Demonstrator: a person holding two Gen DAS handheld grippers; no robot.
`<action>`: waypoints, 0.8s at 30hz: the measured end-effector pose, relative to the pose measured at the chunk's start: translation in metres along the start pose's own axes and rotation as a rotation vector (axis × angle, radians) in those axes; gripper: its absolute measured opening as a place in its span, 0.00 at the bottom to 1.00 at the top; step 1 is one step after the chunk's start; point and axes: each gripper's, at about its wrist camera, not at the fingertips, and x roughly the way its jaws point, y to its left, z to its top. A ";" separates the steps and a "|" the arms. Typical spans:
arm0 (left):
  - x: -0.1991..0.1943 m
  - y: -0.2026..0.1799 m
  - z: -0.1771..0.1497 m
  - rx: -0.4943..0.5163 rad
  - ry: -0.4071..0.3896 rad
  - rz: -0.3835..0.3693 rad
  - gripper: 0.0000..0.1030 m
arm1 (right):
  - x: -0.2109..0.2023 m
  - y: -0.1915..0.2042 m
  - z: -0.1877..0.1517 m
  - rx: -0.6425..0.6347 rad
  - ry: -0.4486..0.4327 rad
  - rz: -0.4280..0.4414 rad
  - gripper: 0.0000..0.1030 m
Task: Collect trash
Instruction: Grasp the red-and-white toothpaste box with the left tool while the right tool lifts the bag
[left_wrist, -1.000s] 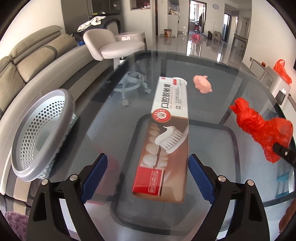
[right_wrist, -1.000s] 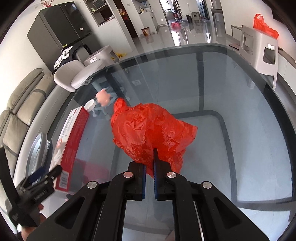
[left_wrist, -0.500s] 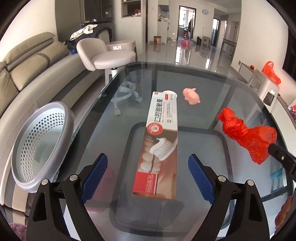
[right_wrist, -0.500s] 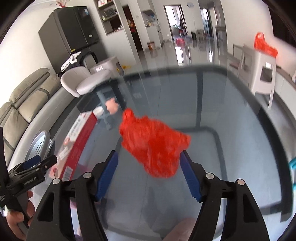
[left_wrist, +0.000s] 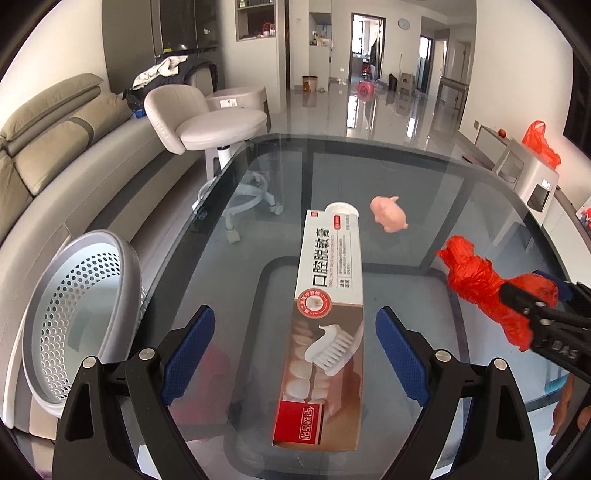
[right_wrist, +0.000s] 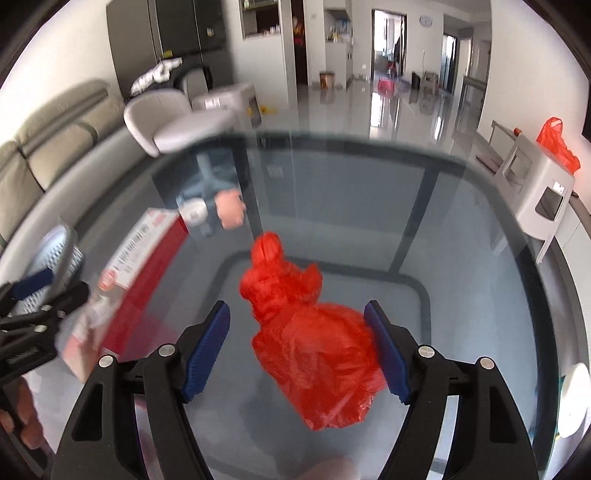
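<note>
Since a second ago our right claw (right_wrist: 297, 352) had let go of the red plastic bag (right_wrist: 314, 347) it was pinching: its jaws had just been opening and stood wide, with the crumpled bag on the glass between the blue pads (right_wrist: 207, 347), though the right pad looked very close to the plastic and we could not tell if it brushed it. Our left claw (left_wrist: 295, 354) was spread just as wide and gripped nothing; it hung over the long toothpaste box (left_wrist: 325, 325), which lay flat down the middle of the counter (left_wrist: 461, 206) with its red end nearest us. A small pink pig toy (left_wrist: 389, 214) sat beyond the box's far end, toward the far edge, and the perforated grey basket (left_wrist: 77, 314) stood off the counter's left edge. We judged the step in hand to be taking up the bag afresh. To do it well we would bring the right claw lower and centre it on the bulky part of the bag, not the thin twisted neck, then close firmly so the slippery film bunched between the pads. We would keep the left claw clear while carrying the bag across the box to the basket.
</note>
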 end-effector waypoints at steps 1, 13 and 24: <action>0.003 0.001 -0.001 -0.001 0.007 0.000 0.84 | 0.009 0.000 -0.001 -0.001 0.024 -0.013 0.70; 0.024 0.011 -0.004 -0.021 0.057 -0.017 0.84 | 0.040 0.000 -0.015 0.014 0.096 -0.042 0.35; 0.033 -0.002 -0.002 0.001 0.068 -0.037 0.88 | 0.008 -0.011 -0.004 0.127 0.004 0.078 0.13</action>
